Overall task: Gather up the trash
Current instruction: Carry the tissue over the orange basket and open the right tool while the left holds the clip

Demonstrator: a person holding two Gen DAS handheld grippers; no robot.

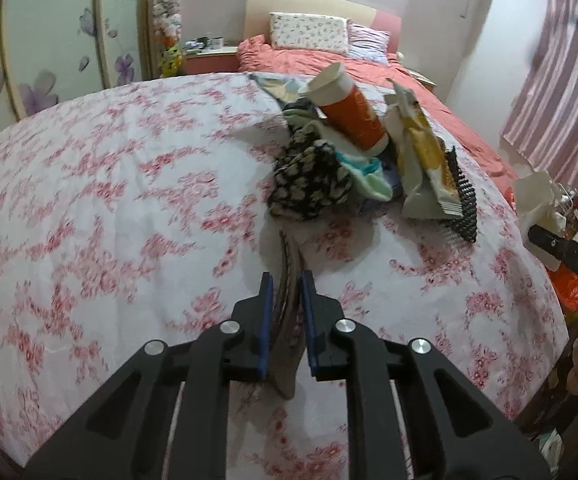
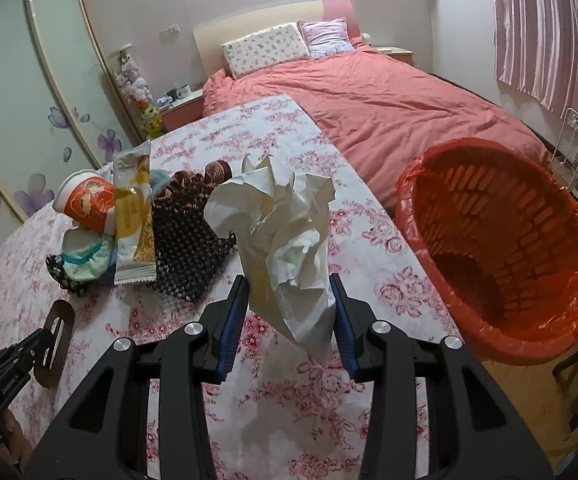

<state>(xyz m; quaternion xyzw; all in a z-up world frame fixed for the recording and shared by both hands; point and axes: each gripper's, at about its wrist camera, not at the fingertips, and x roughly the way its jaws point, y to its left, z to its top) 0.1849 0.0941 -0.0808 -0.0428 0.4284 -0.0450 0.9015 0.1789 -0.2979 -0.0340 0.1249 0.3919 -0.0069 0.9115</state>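
My right gripper (image 2: 289,285) is shut on a crumpled white paper wad (image 2: 289,232), held above the floral tablecloth (image 2: 309,392). An orange-lined bin (image 2: 529,208) gapes just right of it, beyond the table edge. My left gripper (image 1: 285,280) is shut on a thin brown oval piece (image 1: 287,320), seen edge-on between the blue pads; the right wrist view shows that piece (image 2: 55,344) flat at the lower left. On the table lie an orange paper cup (image 1: 349,112), a yellow-white snack wrapper (image 1: 425,160) and a dark knobbly mat (image 2: 189,248).
A heap of patterned cloth and socks (image 1: 309,180) sits under the cup. A bed with a coral cover (image 2: 389,100) stands behind the table. Flower-printed wardrobe doors (image 1: 49,60) line the left wall, a striped curtain (image 2: 549,32) the right.
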